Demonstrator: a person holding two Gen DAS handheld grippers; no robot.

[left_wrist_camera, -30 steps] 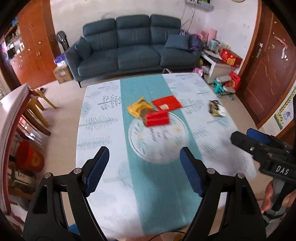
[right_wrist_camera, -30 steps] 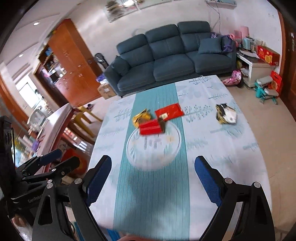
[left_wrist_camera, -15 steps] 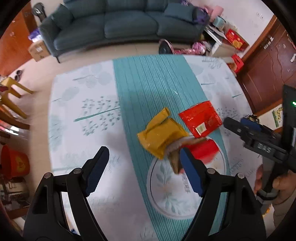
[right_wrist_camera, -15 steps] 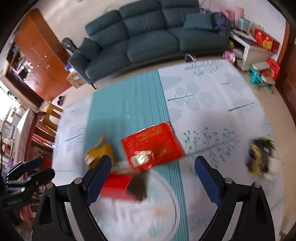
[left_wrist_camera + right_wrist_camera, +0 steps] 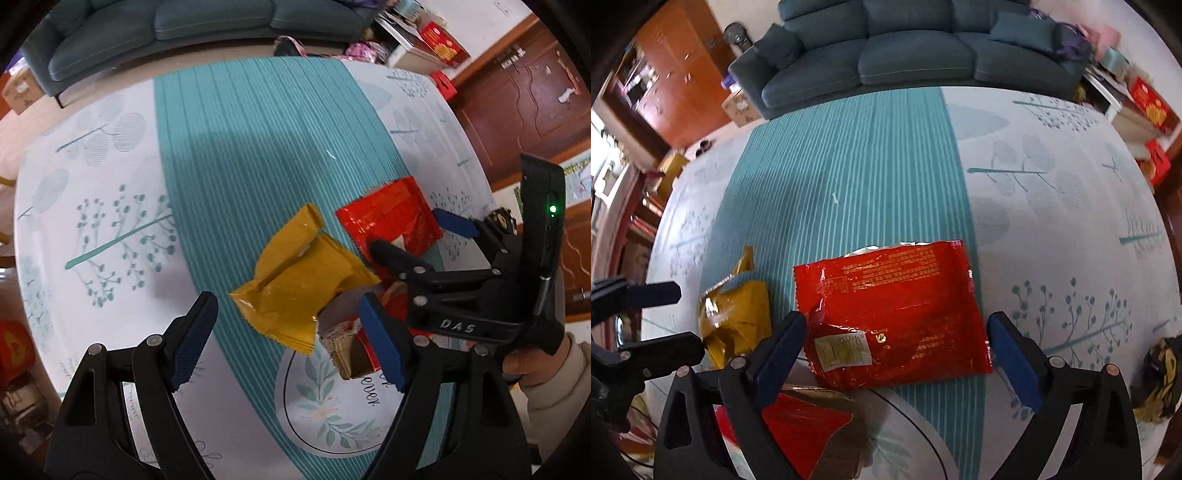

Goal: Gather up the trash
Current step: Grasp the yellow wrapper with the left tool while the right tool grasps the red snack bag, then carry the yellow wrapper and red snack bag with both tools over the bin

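Note:
A crumpled yellow wrapper (image 5: 295, 284) lies on the teal runner, just ahead of and between the fingers of my open left gripper (image 5: 286, 339), not touched. A flat red packet (image 5: 894, 314) lies to its right. My right gripper (image 5: 895, 358) hovers over it with its jaws still opening, and the pads stand clear at either side of it. A torn red and brown carton (image 5: 809, 424) sits below both wrappers. Each gripper shows in the other's view: the right gripper (image 5: 413, 236), held by a hand, and the left gripper (image 5: 665, 321).
The table (image 5: 110, 184) has a white leaf-print cloth with a round printed mat (image 5: 332, 417). A dark and yellow crumpled wrapper (image 5: 1160, 373) lies near the right edge. A blue sofa (image 5: 905, 55), wooden cabinets and red boxes stand beyond.
Both grippers have dropped and tilted down toward the table, closing in on the wrappers. The right jaws have spread a little wider.

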